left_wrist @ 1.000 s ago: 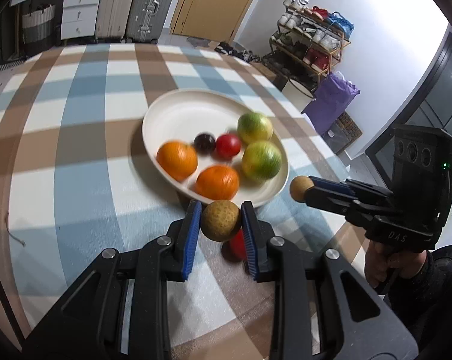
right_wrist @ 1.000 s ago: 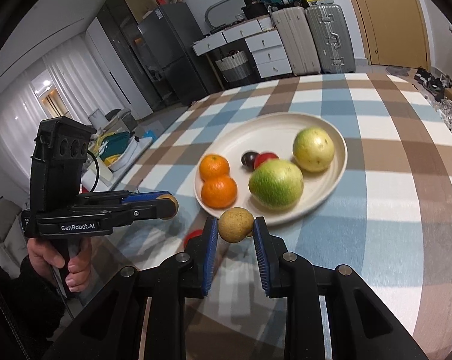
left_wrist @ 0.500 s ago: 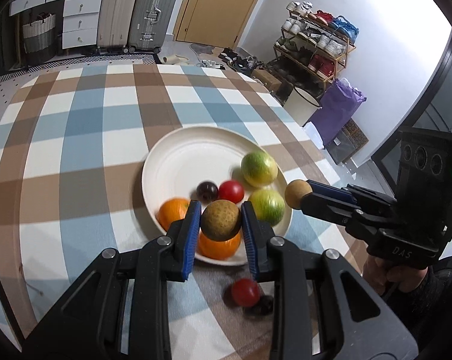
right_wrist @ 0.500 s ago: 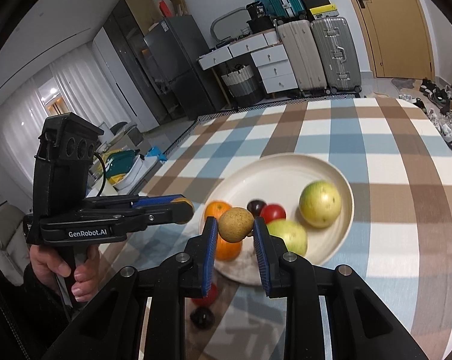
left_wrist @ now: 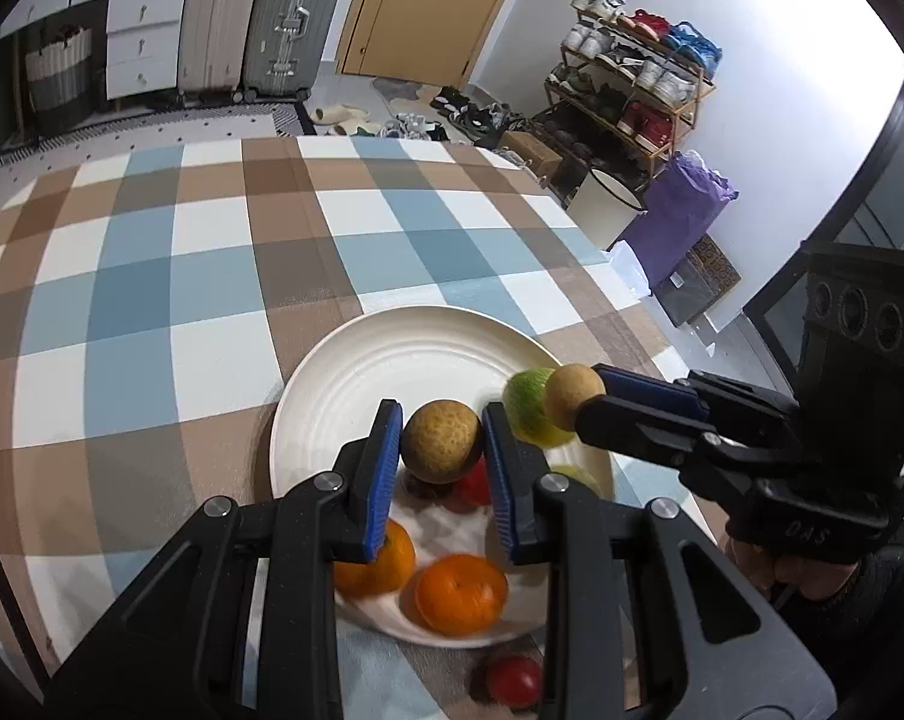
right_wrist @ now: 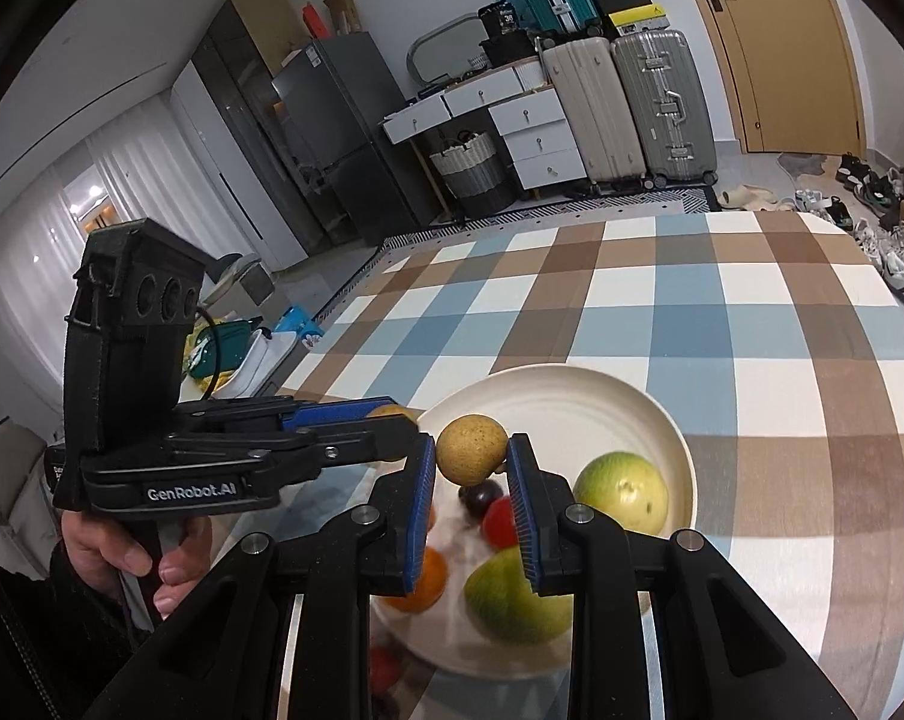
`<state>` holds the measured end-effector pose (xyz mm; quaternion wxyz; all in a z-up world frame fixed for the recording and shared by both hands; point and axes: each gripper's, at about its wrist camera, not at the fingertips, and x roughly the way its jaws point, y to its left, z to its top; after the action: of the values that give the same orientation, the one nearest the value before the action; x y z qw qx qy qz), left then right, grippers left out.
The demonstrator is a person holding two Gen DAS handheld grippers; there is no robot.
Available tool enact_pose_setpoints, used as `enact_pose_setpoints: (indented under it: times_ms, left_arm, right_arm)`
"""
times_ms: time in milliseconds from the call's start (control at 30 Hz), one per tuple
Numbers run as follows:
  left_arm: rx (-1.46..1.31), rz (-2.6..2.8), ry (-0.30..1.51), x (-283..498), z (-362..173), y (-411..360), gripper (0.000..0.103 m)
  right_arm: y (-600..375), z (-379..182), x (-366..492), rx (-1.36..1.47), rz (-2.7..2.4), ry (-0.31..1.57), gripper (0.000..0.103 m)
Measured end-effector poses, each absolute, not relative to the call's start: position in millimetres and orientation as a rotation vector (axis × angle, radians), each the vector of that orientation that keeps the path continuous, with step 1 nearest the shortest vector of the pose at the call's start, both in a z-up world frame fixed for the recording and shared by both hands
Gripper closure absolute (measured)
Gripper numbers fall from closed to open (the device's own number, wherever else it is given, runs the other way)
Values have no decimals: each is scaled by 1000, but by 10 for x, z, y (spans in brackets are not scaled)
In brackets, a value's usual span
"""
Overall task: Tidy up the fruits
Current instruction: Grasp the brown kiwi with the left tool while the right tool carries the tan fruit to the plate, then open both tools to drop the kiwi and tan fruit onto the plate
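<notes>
Left tool: we grip a brown round fruit, above the white plate.
Right tool: we clamp a second tan fruit, over the plate's nine o'clock side.
Table: red fruit at plate's six o'clock.

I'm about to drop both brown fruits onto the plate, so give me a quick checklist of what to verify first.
1. Left gripper shut on its brown fruit: ok.
2. Right gripper shut on its own brown fruit: ok.
3. Both fruits over the plate: ok.
4. Bare plate space at the far side: ok.
5. Red fruit off the plate, yet to collect: not ok.
6. Height above plate: cannot tell.
</notes>
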<state>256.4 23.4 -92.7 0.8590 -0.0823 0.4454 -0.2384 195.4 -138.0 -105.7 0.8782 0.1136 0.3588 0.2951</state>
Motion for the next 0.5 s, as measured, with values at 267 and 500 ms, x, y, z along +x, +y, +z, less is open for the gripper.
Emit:
enact_pose_setpoints:
  times_ms: [267,500]
  left_arm:
    - [-172,-508,977,2789,-1136,160,79]
    - [-167,-509,1008,2880,-1280,98,78]
  right_arm:
    - [-1319,-1198,2125,219,608,779,78]
    - [-1316,-1275,2213,223,602,792,78]
